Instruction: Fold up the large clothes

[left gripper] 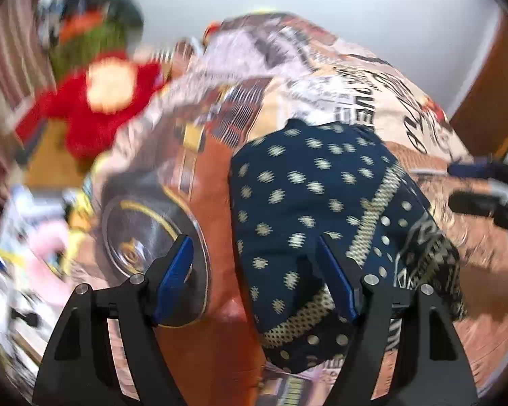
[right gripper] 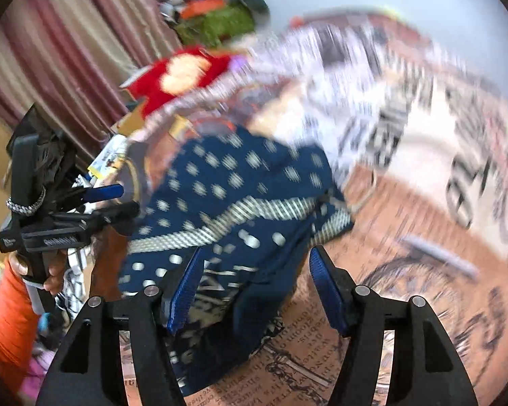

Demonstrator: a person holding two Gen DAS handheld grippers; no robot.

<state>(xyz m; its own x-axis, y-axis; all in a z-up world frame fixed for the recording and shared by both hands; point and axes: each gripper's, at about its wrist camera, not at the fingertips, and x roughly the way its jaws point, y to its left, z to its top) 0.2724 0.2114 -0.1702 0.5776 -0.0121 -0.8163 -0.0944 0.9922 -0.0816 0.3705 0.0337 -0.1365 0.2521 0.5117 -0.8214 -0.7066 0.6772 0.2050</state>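
Hovering over the bed (left gripper: pixel 423 155), your left tool (left gripper: pixel 254 253) and right tool (right gripper: pixel 254 267) stand apart, empty; the navy garment (left gripper: pixel 308 196) lies between, lengthwise away from you.

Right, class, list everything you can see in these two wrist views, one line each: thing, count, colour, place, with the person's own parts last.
Folded garment: one, navy with cream dots and patterned bands, lying on the bedspread under both grippers.
Bedspread: one, orange, cream and black print with lettering and a car wheel, covering the surface.
Plush toy: one, red with a pale face, beyond the bedspread's far left edge.
Green item: one, blurred, in the clutter behind the toy.
Curtain: one, pink and beige stripes, far left.
Wall: white, behind.
Left gripper: black, blue fingers, open, nothing gripped.
Right gripper: black, blue fingers, open over the garment.
Sleeve: orange, lower left of the right wrist view.
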